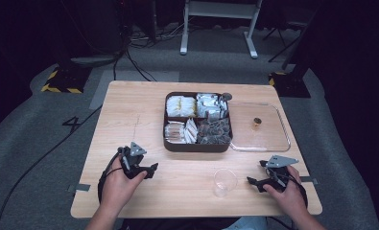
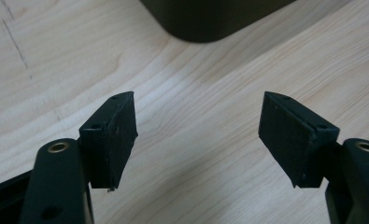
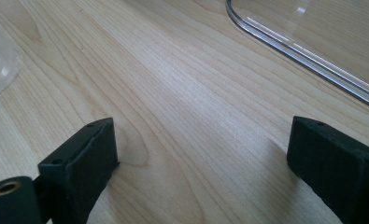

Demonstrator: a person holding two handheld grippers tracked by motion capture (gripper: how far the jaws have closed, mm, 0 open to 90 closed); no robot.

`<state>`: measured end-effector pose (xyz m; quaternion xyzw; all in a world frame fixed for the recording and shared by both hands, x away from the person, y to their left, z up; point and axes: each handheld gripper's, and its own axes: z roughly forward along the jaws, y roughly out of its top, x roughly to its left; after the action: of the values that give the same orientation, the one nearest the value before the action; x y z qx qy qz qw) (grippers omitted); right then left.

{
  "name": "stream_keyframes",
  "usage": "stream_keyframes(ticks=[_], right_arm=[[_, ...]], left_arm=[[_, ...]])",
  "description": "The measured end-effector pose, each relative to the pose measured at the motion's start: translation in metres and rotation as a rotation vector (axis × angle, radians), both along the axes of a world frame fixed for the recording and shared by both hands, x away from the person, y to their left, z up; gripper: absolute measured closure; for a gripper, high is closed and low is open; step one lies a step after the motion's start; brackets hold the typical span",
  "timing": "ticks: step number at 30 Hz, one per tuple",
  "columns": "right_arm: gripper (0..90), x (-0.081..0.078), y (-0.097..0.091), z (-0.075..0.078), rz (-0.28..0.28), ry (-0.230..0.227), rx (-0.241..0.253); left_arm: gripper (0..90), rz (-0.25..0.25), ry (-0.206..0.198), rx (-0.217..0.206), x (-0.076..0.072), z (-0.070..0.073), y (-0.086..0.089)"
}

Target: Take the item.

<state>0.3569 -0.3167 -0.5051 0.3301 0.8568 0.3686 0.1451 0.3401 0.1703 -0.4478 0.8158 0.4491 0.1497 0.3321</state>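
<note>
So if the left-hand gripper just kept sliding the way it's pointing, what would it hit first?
Most likely the dark compartment box: in the left gripper view its rounded corner sits straight ahead of the open left gripper, with bare table between. How far off is hard to judge.

Two black hand-held grippers, left [image 1: 148,171] and right [image 1: 252,181], each topped by a grey three-cornered plate. Black cables trail back. Brass-ringed screw holes sit beside flat black jaw pads [image 2: 119,135].
</note>
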Motion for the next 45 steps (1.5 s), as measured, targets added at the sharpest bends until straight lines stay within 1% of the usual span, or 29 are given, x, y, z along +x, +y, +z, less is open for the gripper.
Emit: stream_keyframes(ticks=[1,2,3,4,7,9,10,12,13,14,15,16,19,22,23,25,27,29,30,31,33,34,36,37,38,39,41,43,45], right_arm=[[8.7,0.0,0.0,0.0,0.0,0.0,0.0],[8.7,0.0,0.0,0.0,0.0,0.0,0.0],[8.7,0.0,0.0,0.0,-0.001,0.0,0.001],[8.7,0.0,0.0,0.0,0.0,0.0,0.0],[8.8,0.0,0.0,0.0,0.0,0.001,0.0],[8.7,0.0,0.0,0.0,0.001,0.001,0.0],[9.0,-0.001,0.0,0.0,0.003,0.001,0.001],[9.3,-0.001,0.0,0.0,0.006,0.0,0.002],[9.3,-0.001,0.0,0.0,0.006,0.0,0.002],[9.3,-0.001,0.0,0.0,0.006,0.0,0.002],[9.3,-0.001,0.0,0.0,0.007,0.001,0.003],[9.3,-0.001,0.0,0.0,0.007,0.001,0.003],[9.3,0.0,-0.001,0.0,0.011,0.001,0.003],[9.5,0.0,-0.001,0.0,0.013,0.0,0.002],[9.5,0.0,-0.001,0.0,0.013,0.0,0.002],[10.3,-0.001,0.0,0.0,0.017,-0.001,0.006],[10.3,0.0,0.0,0.0,0.017,-0.002,0.005],[10.3,0.0,0.0,0.0,0.018,-0.001,0.004],[10.3,0.0,0.0,0.0,0.018,-0.001,0.004],[10.3,0.0,0.0,0.0,0.018,-0.001,0.004],[10.3,0.0,0.0,0.0,0.018,-0.001,0.004],[10.3,0.0,0.0,0.0,0.018,-0.001,0.004],[10.5,0.0,0.0,0.0,0.018,-0.002,0.005],[10.9,-0.001,0.0,0.0,0.02,-0.002,0.005],[11.0,-0.001,0.0,0.0,0.023,-0.002,0.006],[11.0,-0.001,0.0,0.0,0.023,-0.002,0.006],[11.0,0.0,0.0,0.0,0.026,-0.002,0.006],[11.0,0.0,0.0,0.0,0.027,-0.002,0.006],[10.9,0.0,0.0,0.0,0.028,-0.002,0.006]], left_arm=[[28.5,0.0,0.0,0.0,0.0,0.0,0.0],[28.6,-0.012,-0.008,-0.002,0.001,0.006,-0.003],[29.4,-0.012,-0.008,-0.002,0.001,0.006,-0.003],[29.7,-0.023,-0.016,-0.011,0.003,0.01,-0.006],[29.8,-0.03,-0.024,-0.025,0.005,0.018,-0.01],[30.0,-0.03,-0.029,-0.033,0.006,0.021,-0.012],[30.5,-0.032,-0.037,-0.033,0.007,0.028,-0.015],[30.5,-0.037,-0.046,-0.028,0.008,0.033,-0.018],[30.5,-0.037,-0.046,-0.028,0.008,0.033,-0.018],[30.5,-0.03,-0.052,-0.022,0.009,0.038,-0.022],[30.4,-0.026,-0.047,-0.017,0.01,0.041,-0.023],[30.3,-0.026,-0.047,-0.017,0.01,0.041,-0.023],[28.4,-0.028,-0.063,-0.032,0.016,0.049,-0.029],[26.0,-0.037,-0.079,-0.028,0.023,0.054,-0.033],[26.0,-0.037,-0.079,-0.028,0.023,0.054,-0.033],[26.5,-0.051,-0.088,-0.023,0.032,0.057,-0.036],[27.1,-0.06,-0.093,-0.033,0.039,0.058,-0.037],[28.2,-0.062,-0.083,-0.053,0.044,0.06,-0.038],[28.3,-0.067,-0.085,-0.062,0.047,0.061,-0.038],[28.3,-0.067,-0.085,-0.062,0.047,0.061,-0.038],[28.4,-0.071,-0.09,-0.074,0.052,0.064,-0.039],[28.4,-0.076,-0.092,-0.073,0.054,0.065,-0.039],[28.4,-0.084,-0.105,-0.081,0.062,0.069,-0.043],[28.4,-0.084,-0.105,-0.081,0.062,0.069,-0.043],[28.4,-0.087,-0.108,-0.092,0.067,0.071,-0.046],[28.6,-0.091,-0.107,-0.09,0.07,0.073,-0.047],[28.7,-0.093,-0.106,-0.106,0.075,0.074,-0.05],[29.1,-0.093,-0.104,-0.109,0.081,0.076,-0.052],[29.8,-0.09,-0.115,-0.116,0.088,0.077,-0.055]])
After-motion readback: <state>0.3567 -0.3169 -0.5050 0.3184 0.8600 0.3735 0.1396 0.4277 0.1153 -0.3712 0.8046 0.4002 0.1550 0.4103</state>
